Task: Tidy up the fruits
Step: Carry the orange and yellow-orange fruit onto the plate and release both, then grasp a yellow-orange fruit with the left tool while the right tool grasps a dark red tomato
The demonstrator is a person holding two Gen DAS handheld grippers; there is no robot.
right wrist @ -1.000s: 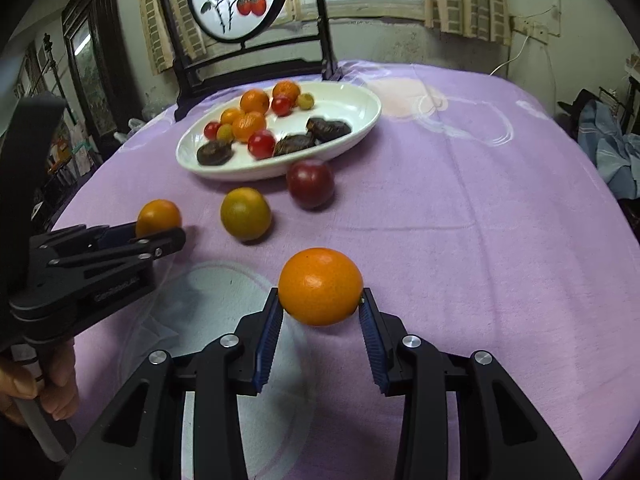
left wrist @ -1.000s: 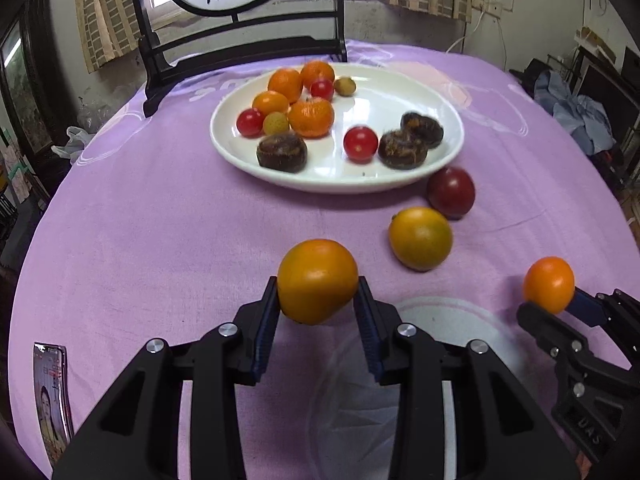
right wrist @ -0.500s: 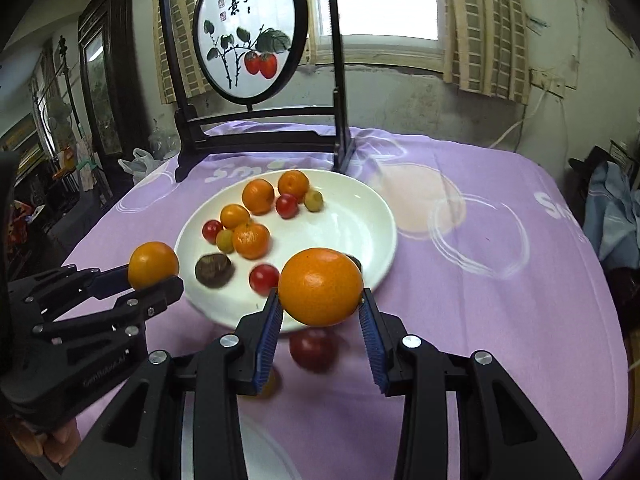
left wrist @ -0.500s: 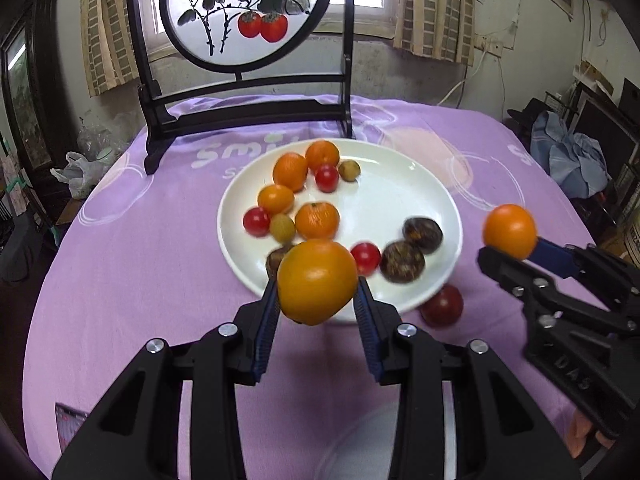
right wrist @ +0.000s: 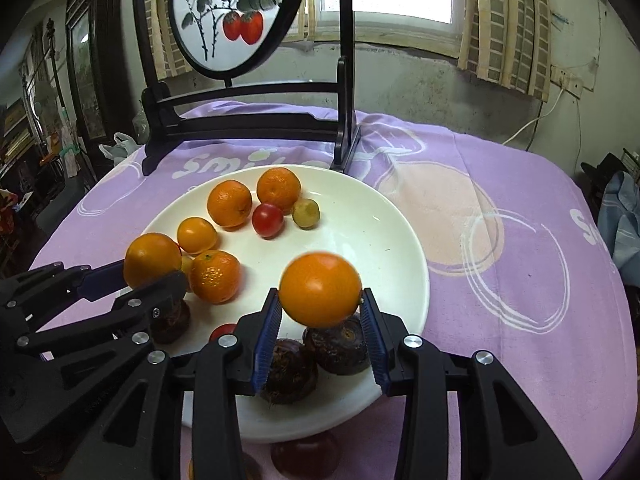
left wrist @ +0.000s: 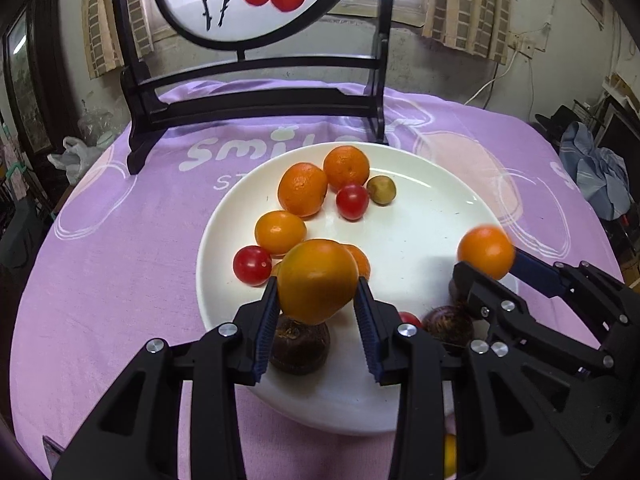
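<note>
Now each orange [left wrist: 318,280] [right wrist: 320,289] clamped between fingers, above plate [left wrist: 420,216].

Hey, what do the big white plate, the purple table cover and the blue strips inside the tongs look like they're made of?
White plate: probably glazed ceramic; it is smooth, with soft window glare.
Purple table cover: woven fabric, matte, with a faint weave, slight wrinkles and printed white lettering.
Blue strips on the right tongs: likely ribbed rubber or soft plastic; fine ridges show, though the exact material is unclear.
</note>
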